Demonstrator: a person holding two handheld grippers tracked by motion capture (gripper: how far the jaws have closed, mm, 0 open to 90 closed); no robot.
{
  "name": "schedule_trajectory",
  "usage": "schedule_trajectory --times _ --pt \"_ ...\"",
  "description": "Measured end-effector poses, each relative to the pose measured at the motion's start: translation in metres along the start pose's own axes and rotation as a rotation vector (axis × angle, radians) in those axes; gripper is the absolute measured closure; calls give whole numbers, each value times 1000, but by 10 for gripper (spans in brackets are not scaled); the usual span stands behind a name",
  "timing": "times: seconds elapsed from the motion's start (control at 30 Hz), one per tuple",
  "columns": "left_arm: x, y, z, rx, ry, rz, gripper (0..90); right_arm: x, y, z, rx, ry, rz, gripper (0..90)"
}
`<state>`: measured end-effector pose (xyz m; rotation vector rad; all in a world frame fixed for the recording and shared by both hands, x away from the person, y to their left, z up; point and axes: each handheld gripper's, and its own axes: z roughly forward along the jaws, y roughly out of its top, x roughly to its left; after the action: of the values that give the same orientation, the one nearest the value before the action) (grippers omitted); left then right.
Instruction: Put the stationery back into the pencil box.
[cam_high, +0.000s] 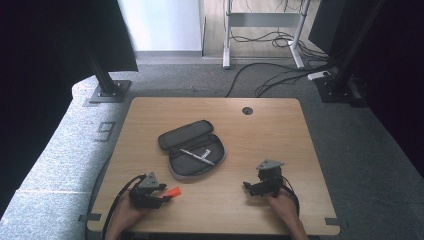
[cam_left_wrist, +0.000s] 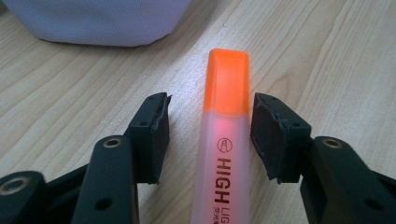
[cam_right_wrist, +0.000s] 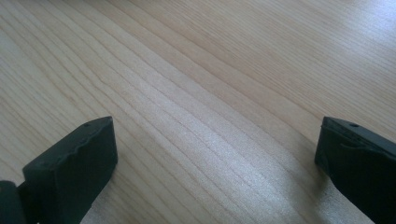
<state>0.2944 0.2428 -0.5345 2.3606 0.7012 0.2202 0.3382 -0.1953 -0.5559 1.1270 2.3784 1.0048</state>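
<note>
An orange highlighter (cam_left_wrist: 225, 140) lies flat on the wooden table (cam_high: 280, 130), cap pointing away, between the jaws of my left gripper (cam_left_wrist: 210, 135). The jaws stand open around it: the right pad is almost against the barrel and the left pad is a clear gap away. In the high view the left gripper (cam_high: 164, 196) is near the table's front left, with the highlighter's (cam_high: 173, 191) cap sticking out to its right. An open grey pencil case (cam_high: 192, 147) with a pen (cam_high: 198, 156) inside lies at the table's middle. My right gripper (cam_right_wrist: 215, 158) is wide open over bare wood at the front right (cam_high: 250, 188).
The corner of the pencil case (cam_left_wrist: 93, 21) lies just beyond the highlighter in the left gripper view. A cable hole (cam_high: 247, 110) sits near the table's far edge. Black posts (cam_high: 102, 75) and floor cables (cam_high: 280, 75) are beyond the table.
</note>
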Motion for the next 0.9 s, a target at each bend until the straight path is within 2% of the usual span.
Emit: schedule_trajectory --times 0.1,0.17,0.3,0.67,0.9 --pt "-1 0 0 -2 4 11 526 0 0 0 0 0 0 0" --pt "-1 0 0 -4 1 16 583 0 0 0 0 0 0 0" --pt "-1 -1 0 -8 0 12 657 0 0 0 0 0 0 0" --pt "5 0 -3 -18 -45 -37 672 0 0 0 0 0 0 0" --pt "8 1 -13 -71 -69 -72 672 0 0 0 0 0 0 0"
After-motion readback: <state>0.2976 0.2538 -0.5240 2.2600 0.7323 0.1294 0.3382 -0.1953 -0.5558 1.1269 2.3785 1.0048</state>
